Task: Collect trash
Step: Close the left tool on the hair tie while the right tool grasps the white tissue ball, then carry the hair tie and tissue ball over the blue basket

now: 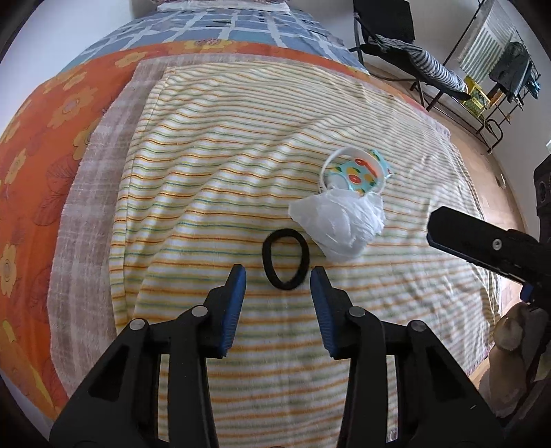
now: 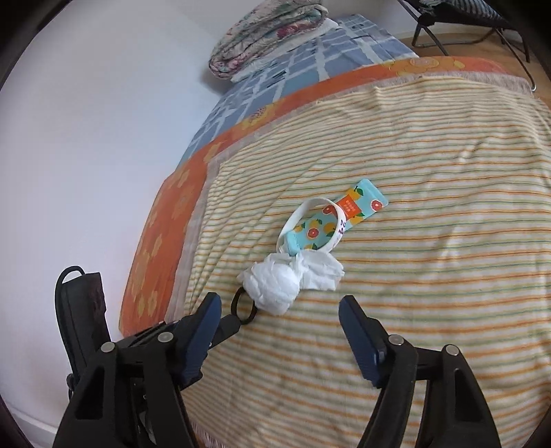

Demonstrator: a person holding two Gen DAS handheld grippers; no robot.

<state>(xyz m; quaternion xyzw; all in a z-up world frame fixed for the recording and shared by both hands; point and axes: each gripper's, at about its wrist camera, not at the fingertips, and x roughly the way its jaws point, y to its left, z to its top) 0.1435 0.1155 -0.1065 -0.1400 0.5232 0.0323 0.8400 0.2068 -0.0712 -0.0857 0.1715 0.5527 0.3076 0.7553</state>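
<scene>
A black hair tie lies on the striped towel, just ahead of my open, empty left gripper. A crumpled white tissue lies to its right, touching a teal fruit-print wrapper with a white ring around it. In the right wrist view the tissue sits just ahead of my open, empty right gripper. Beyond it are the wrapper and ring. The hair tie shows by the left finger. The right gripper's finger enters the left wrist view.
The towel covers a bed with an orange flowered sheet and a blue checked blanket. A folded quilt lies at the bed's far end. A folding chair and a clothes rack stand on the wooden floor at right.
</scene>
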